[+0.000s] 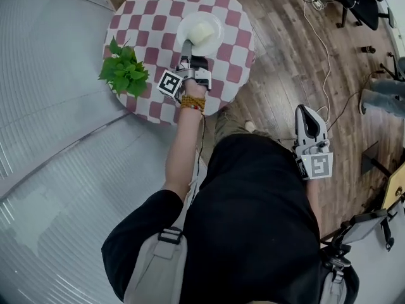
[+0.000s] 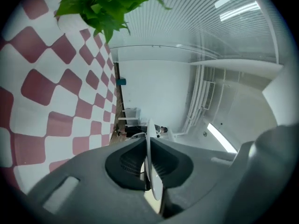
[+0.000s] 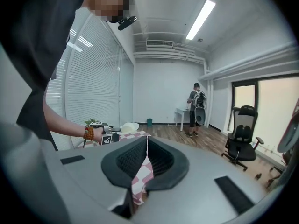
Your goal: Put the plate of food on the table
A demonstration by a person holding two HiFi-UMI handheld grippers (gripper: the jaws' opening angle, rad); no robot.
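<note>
A white plate [image 1: 200,31] with pale food on it is over the far part of the round table [image 1: 152,18], which has a red-and-white checked cloth. My left gripper [image 1: 188,44] reaches in from the near side and is shut on the plate's near rim. In the left gripper view the plate [image 2: 152,176] shows edge-on, pinched between the dark pads. Whether it rests on the cloth I cannot tell. My right gripper [image 1: 306,111] hangs beside the person's hip over the wood floor, shut and empty. Its own view shows the right gripper [image 3: 146,143] and, far off, the plate [image 3: 129,127].
A leafy green plant [image 1: 124,72] stands at the table's left edge, close to my left arm. A ribbed glass wall [image 1: 44,106] runs along the left. Cables [image 1: 324,37] and an office chair [image 1: 361,2] are on the floor at right. A person [image 3: 196,107] stands far back.
</note>
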